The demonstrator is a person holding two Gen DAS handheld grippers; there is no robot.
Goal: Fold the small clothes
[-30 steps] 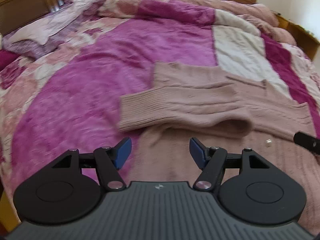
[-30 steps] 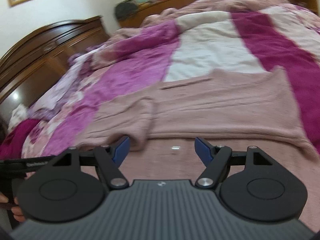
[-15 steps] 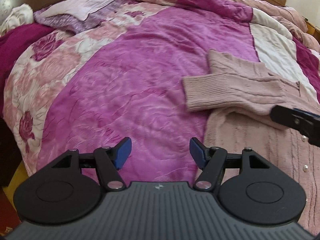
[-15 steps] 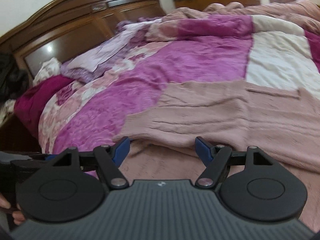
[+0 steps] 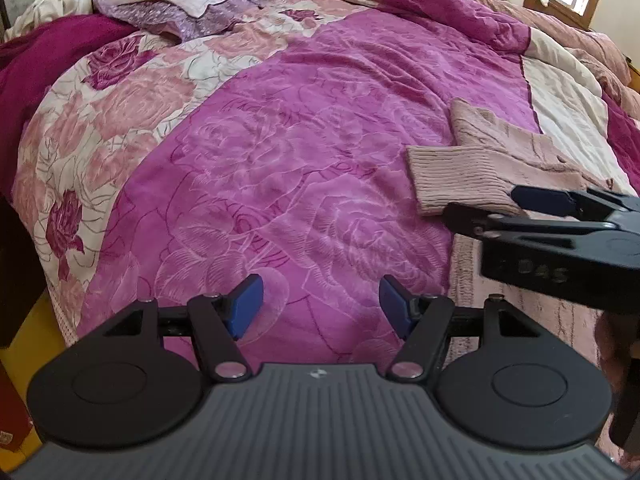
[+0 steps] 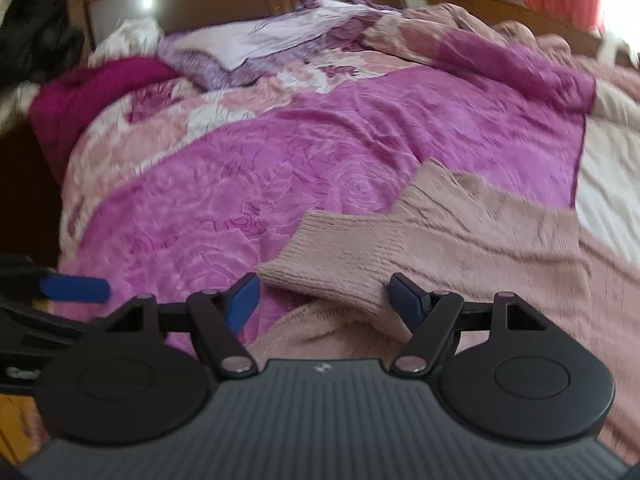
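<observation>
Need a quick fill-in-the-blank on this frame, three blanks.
1. The pink knit sweater lies on a ____ bedspread.
2. The left gripper has its jaws ____, nothing between them.
3. The ribbed sleeve cuff sits just ahead of the ____ gripper.

Missing: magenta; open; right

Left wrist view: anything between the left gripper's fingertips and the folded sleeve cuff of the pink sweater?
Only bare magenta bedspread lies between the left gripper and the sleeve cuff. The right gripper reaches in beside the cuff, not across that stretch.
</observation>
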